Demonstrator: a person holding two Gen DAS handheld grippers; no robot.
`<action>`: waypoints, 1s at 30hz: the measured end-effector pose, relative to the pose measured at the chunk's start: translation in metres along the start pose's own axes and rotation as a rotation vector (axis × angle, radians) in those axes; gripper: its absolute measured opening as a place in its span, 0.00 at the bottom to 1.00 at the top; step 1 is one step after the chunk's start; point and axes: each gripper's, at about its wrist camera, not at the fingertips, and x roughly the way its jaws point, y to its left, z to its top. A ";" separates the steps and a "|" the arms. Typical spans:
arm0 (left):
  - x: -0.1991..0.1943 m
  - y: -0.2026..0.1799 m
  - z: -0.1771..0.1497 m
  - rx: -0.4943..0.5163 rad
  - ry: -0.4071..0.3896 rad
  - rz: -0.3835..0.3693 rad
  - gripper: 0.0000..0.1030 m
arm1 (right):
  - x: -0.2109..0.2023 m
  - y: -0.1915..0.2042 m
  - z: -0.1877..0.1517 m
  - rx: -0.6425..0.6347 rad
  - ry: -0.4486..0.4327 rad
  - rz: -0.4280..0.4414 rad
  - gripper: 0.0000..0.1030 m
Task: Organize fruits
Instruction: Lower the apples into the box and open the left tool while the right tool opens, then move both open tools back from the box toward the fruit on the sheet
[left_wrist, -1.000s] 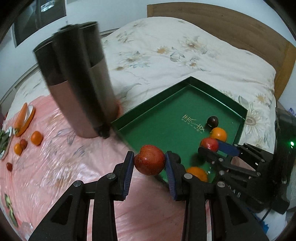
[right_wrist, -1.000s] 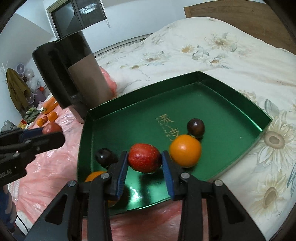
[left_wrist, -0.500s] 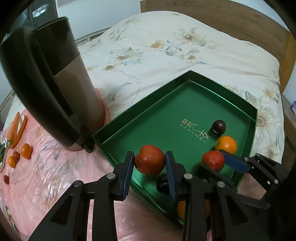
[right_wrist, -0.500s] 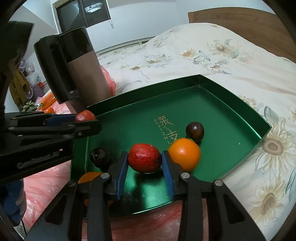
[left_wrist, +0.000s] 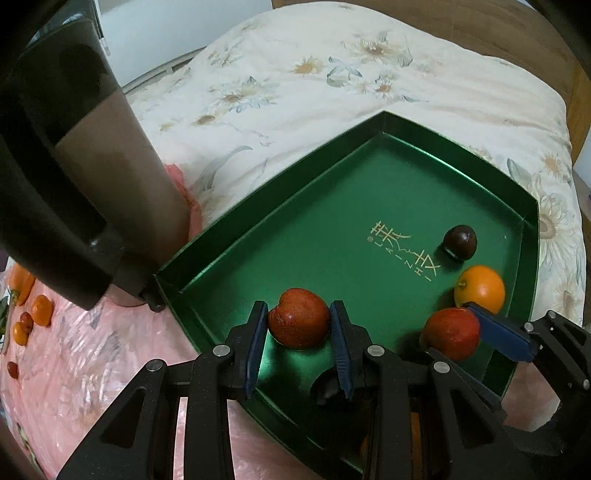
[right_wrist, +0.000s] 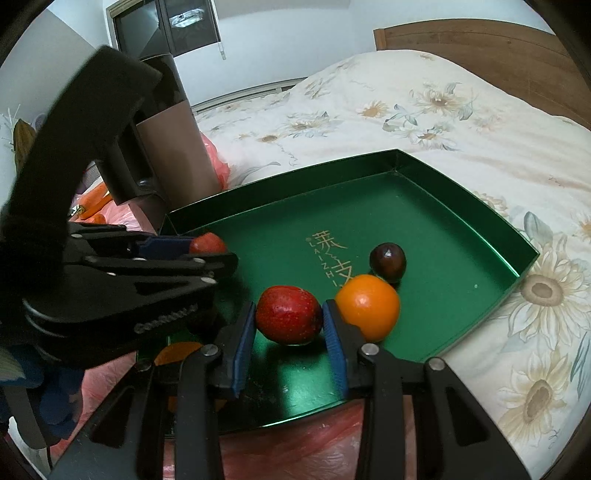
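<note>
A green tray (left_wrist: 369, 192) (right_wrist: 443, 206) lies on the bed. My left gripper (left_wrist: 299, 330) is shut on a red fruit (left_wrist: 299, 317) and holds it over the tray's near left part. My right gripper (right_wrist: 290, 325) is shut on another red fruit (right_wrist: 288, 314) low over the tray, beside an orange (right_wrist: 369, 304) and a dark plum (right_wrist: 388, 260). The left wrist view shows the right gripper (left_wrist: 476, 332) with its red fruit (left_wrist: 450, 332), the orange (left_wrist: 480, 290) and the plum (left_wrist: 460, 242). Another dark fruit (left_wrist: 325, 387) lies under my left fingers.
A tall brown and black flask (left_wrist: 92, 184) (right_wrist: 166, 147) stands close to the tray's left corner on a pink plastic sheet (left_wrist: 92, 369). Small oranges and red fruits (left_wrist: 33, 317) and a carrot (right_wrist: 92, 208) lie far left. The wooden headboard (right_wrist: 498, 59) rises behind the flowered quilt.
My left gripper has carried its red fruit forward, from before the tray's near edge to over the tray floor. The right gripper keeps its fruit low in the tray.
</note>
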 end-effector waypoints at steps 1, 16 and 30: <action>0.002 0.000 0.000 -0.001 0.008 -0.009 0.28 | 0.000 0.000 0.000 -0.001 0.001 -0.001 0.37; -0.024 0.014 0.008 -0.033 -0.035 -0.031 0.50 | -0.004 0.009 0.002 -0.031 0.019 -0.014 0.75; -0.091 0.054 -0.020 -0.090 -0.120 0.002 0.51 | -0.044 -0.001 0.002 0.064 -0.016 -0.046 1.00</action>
